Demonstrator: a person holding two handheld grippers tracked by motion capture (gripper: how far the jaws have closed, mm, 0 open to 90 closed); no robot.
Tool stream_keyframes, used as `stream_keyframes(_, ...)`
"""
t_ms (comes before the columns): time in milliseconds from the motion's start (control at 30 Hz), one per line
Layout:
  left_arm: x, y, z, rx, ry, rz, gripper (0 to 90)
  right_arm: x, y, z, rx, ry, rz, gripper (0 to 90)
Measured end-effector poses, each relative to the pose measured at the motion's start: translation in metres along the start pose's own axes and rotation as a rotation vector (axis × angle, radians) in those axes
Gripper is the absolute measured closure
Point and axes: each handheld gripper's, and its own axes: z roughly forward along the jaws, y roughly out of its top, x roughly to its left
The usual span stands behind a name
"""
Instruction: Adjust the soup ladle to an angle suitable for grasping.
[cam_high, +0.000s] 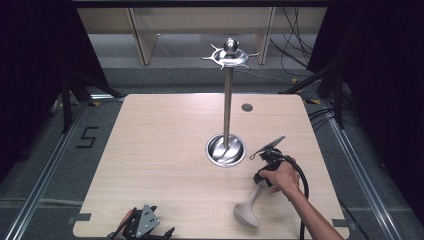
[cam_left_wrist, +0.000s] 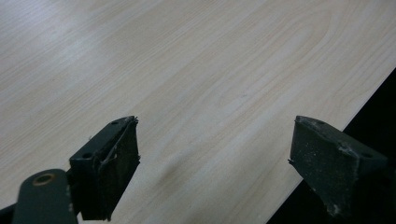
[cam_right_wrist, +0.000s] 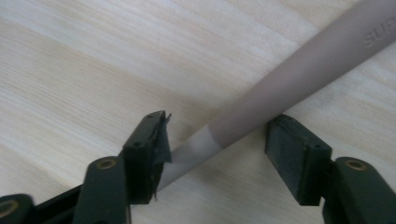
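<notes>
A grey-beige ladle (cam_high: 248, 210) lies on the wooden table (cam_high: 165, 150), its bowl toward the front edge. My right gripper (cam_high: 261, 180) is lowered over the ladle's handle (cam_right_wrist: 299, 74). The right gripper (cam_right_wrist: 219, 123) is open: the handle runs between the jaws, close to the right pad (cam_right_wrist: 292, 149), with a gap at the left pad (cam_right_wrist: 156, 140). My left gripper (cam_high: 148, 229) rests at the table's front left edge. In its own view the left gripper (cam_left_wrist: 215, 123) stands open over bare wood, nothing between its jaws.
A tall metal utensil stand (cam_high: 227, 105) rises from a round steel base (cam_high: 226, 150) at the table's middle right, with hooks around its top (cam_high: 229, 55). A small grey disc (cam_high: 247, 107) sits behind it. The table's front edge (cam_left_wrist: 327, 140) lies beside the left gripper.
</notes>
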Motion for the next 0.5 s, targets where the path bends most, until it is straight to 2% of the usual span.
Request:
stream_keyframes(33, 0.000, 0.000, 0.000, -0.002, 0.001, -0.007, 14.8, 0.007, 0.001, -0.001, 0.024, 0.024, 0.082, 43.5)
stream_keyframes(67, 0.001, 0.000, 0.000, -0.002, 0.002, -0.001, 14.8, 0.007, 0.001, -0.001, 0.024, 0.024, 0.082, 43.5)
stream_keyframes(100, 0.001, 0.000, 0.000, -0.004, 0.005, 0.003, 14.9, 0.001, 0.001, 0.001, -0.021, 0.003, 0.006, 44.3)
stream_keyframes(167, 0.000, 0.000, 0.000, 0.000, 0.002, -0.001, 14.9, -0.001, 0.002, 0.001, -0.013, 0.012, -0.014, 46.8)
stream_keyframes(200, 0.000, 0.000, 0.000, -0.001, -0.001, -0.004, 14.9, -0.001, 0.002, 0.000, -0.012, 0.021, 0.016, 48.8)
stream_keyframes(267, 0.000, 0.000, 0.000, -0.011, 0.001, -0.002, 14.9, -0.003, 0.000, 0.001, -0.035, 0.039, 0.023, 50.2)
stream_keyframes(300, 0.000, 0.000, 0.000, -0.010, 0.000, -0.009, 14.9, -0.006, -0.002, 0.002, -0.089, 0.086, 0.018, 53.5)
stream_keyframes(333, 0.000, 0.000, 0.000, -0.004, 0.000, -0.005, 14.9, -0.006, -0.002, 0.002, -0.089, 0.086, 0.018, 53.5)
stream_keyframes(367, 0.002, 0.001, -0.001, -0.002, -0.003, 0.024, 14.9, -0.007, -0.003, 0.002, -0.098, 0.098, 0.029, 54.8)
stream_keyframes(400, 0.002, 0.001, -0.001, -0.001, -0.003, 0.027, 14.9, -0.008, -0.004, 0.003, -0.124, 0.099, 0.044, 56.1)
stream_keyframes(433, 0.002, 0.001, -0.001, -0.005, -0.005, 0.023, 14.9, -0.007, -0.004, 0.002, -0.109, 0.114, 0.071, 57.3)
stream_keyframes(467, 0.000, 0.000, -0.001, -0.006, -0.007, 0.002, 14.9, -0.006, -0.005, 0.003, -0.116, 0.124, 0.072, 58.4)
stream_keyframes(500, 0.000, 0.001, -0.001, -0.010, -0.009, 0.004, 14.9, -0.006, -0.005, 0.003, -0.131, 0.122, 0.066, 59.2)
